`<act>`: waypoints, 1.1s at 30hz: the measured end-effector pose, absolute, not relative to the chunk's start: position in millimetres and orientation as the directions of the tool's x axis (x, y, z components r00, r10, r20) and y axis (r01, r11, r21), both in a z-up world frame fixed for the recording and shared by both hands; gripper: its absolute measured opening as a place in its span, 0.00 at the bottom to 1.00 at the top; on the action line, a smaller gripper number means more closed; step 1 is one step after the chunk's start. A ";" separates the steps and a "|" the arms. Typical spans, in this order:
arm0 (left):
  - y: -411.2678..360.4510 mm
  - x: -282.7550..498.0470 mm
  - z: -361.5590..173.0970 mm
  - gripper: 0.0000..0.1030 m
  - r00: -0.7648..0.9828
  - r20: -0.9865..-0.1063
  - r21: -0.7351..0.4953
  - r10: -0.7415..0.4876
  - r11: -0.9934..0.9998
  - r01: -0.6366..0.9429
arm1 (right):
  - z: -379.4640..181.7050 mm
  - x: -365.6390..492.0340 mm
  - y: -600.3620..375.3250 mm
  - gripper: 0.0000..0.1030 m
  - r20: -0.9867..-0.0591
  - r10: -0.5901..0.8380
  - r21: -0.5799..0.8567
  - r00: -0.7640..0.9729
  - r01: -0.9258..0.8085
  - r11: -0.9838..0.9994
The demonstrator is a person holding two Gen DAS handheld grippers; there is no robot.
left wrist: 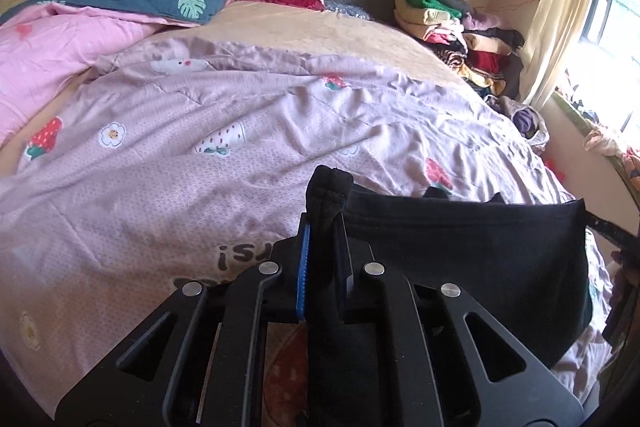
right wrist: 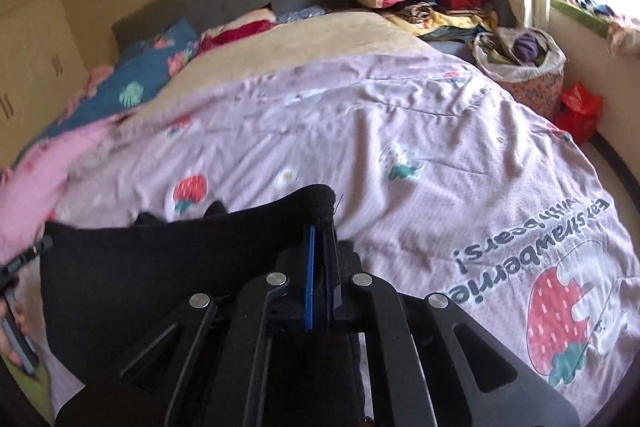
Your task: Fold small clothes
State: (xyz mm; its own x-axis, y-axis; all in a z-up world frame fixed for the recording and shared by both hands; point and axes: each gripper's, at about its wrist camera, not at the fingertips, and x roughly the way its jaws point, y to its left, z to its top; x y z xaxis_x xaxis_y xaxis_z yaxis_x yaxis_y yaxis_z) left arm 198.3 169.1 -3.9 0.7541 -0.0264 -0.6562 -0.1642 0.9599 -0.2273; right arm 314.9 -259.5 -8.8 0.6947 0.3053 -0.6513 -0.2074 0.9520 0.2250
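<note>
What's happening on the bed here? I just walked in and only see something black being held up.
A person is working with two hand-held tools. The left tool and the right tool are each clamped shut on an end of one black garment, holding it stretched between them above the pink strawberry-print quilt. It has not been folded yet. A pile of clothes sits at the far corner.

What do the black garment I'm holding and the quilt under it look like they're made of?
Black garment: probably soft matte knit, cotton-like; ribbed hem bunches at the left gripper and right gripper.
Quilt: thin printed woven cotton or blend, creasing finely, faint sheen.
</note>
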 end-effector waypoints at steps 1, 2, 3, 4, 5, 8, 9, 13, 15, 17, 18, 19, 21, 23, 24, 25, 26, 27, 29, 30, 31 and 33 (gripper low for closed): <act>169.3 200.9 -6.4 0.04 0.750 -0.661 -0.228 -0.027 0.959 -0.166 | -11.6 317.9 -258.1 0.03 -0.658 0.297 0.220 0.692 -0.200 0.955; 168.6 204.8 -10.6 0.04 0.740 -0.672 -0.222 -0.023 0.960 -0.171 | -13.9 320.1 -256.3 0.03 -0.664 0.292 0.214 0.689 -0.199 0.956; 167.9 208.0 -14.7 0.04 0.733 -0.680 -0.217 -0.020 0.960 -0.176 | -16.9 321.4 -254.1 0.03 -0.671 0.282 0.202 0.686 -0.198 0.959; 168.0 208.8 -17.2 0.04 0.728 -0.686 -0.214 -0.017 0.960 -0.179 | -20.0 322.1 -251.0 0.03 -0.677 0.271 0.187 0.684 -0.196 0.963; 167.6 210.1 -20.3 0.04 0.722 -0.692 -0.208 -0.011 0.961 -0.184 | -23.6 323.2 -248.0 0.03 -0.685 0.257 0.171 0.682 -0.192 0.966; 166.9 212.5 -26.7 0.04 0.709 -0.705 -0.196 -0.001 0.961 -0.193 | -30.0 325.1 -244.6 0.03 -0.692 0.235 0.154 0.682 -0.178 0.972; 166.7 212.2 -27.2 0.04 0.708 -0.706 -0.191 0.002 0.962 -0.194 | -31.6 324.7 -245.2 0.03 -0.693 0.230 0.154 0.683 -0.172 0.973; 166.3 212.3 -27.6 0.05 0.707 -0.707 -0.189 0.004 0.962 -0.195 | -36.3 325.7 -246.8 0.03 -0.698 0.211 0.146 0.684 -0.153 0.977; 166.2 212.4 -27.6 0.05 0.706 -0.708 -0.188 0.005 0.963 -0.195 | -38.3 324.8 -246.2 0.03 -0.700 0.205 0.141 0.684 -0.149 0.979; 166.2 212.1 -27.3 0.05 0.706 -0.708 -0.189 0.004 0.962 -0.195 | -39.7 323.9 -244.9 0.03 -0.703 0.195 0.132 0.684 -0.143 0.981; 166.0 212.6 -27.4 0.06 0.705 -0.709 -0.187 0.005 0.963 -0.194 | -40.4 323.4 -244.3 0.03 -0.704 0.193 0.131 0.683 -0.142 0.981; 166.3 212.3 -27.0 0.07 0.705 -0.709 -0.184 0.007 0.963 -0.195 | -41.0 322.8 -243.3 0.03 -0.707 0.188 0.128 0.682 -0.139 0.982; 166.0 211.4 -27.1 0.10 0.703 -0.711 -0.181 0.009 0.964 -0.196 | -40.8 321.3 -241.8 0.04 -0.709 0.186 0.123 0.681 -0.140 0.982; 165.2 211.3 -26.8 0.10 0.706 -0.708 -0.177 0.016 0.964 -0.199 | -40.3 319.4 -240.8 0.07 -0.710 0.171 0.110 0.683 -0.133 0.985; 165.7 210.5 -26.2 0.10 0.706 -0.708 -0.173 0.018 0.965 -0.199 | -40.1 318.3 -241.1 0.08 -0.712 0.167 0.108 0.682 -0.129 0.986; 165.7 209.9 -25.8 0.11 0.705 -0.709 -0.172 0.018 0.965 -0.199 | -39.9 317.5 -241.6 0.08 -0.712 0.166 0.109 0.682 -0.127 0.986; 164.8 209.5 -25.6 0.13 0.704 -0.710 -0.172 0.019 0.965 -0.199 | -39.7 316.3 -242.9 0.10 -0.713 0.167 0.113 0.681 -0.124 0.986; 165.4 208.3 -24.9 0.13 0.704 -0.710 -0.171 0.020 0.965 -0.199 | -39.6 315.0 -244.3 0.16 -0.715 0.167 0.116 0.679 -0.120 0.986; 164.8 209.7 -25.1 0.17 0.706 -0.708 -0.173 0.019 0.965 -0.199 | -38.7 310.3 -248.5 0.25 -0.714 0.171 0.126 0.679 -0.115 0.985; 165.4 208.1 -23.9 0.18 0.708 -0.706 -0.173 0.018 0.965 -0.197 | -38.6 307.6 -250.7 0.26 -0.714 0.174 0.131 0.678 -0.114 0.985; 164.7 206.4 -22.4 0.21 0.710 -0.704 -0.172 0.019 0.965 -0.197 | -38.3 304.7 -252.7 0.27 -0.715 0.174 0.134 0.677 -0.112 0.985; 164.2 202.3 -19.5 0.26 0.712 -0.702 -0.170 0.019 0.966 -0.194 | -37.3 297.0 -258.5 0.34 -0.715 0.184 0.150 0.674 -0.109 0.983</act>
State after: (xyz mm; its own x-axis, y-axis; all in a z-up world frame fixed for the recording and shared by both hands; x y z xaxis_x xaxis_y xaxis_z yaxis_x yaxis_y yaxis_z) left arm 202.3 164.2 -19.5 0.7118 0.0193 -0.7021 -0.1942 0.9661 -0.1703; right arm 297.0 -258.5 -37.3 0.6739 0.1841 -0.7155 -0.1089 0.9826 0.1503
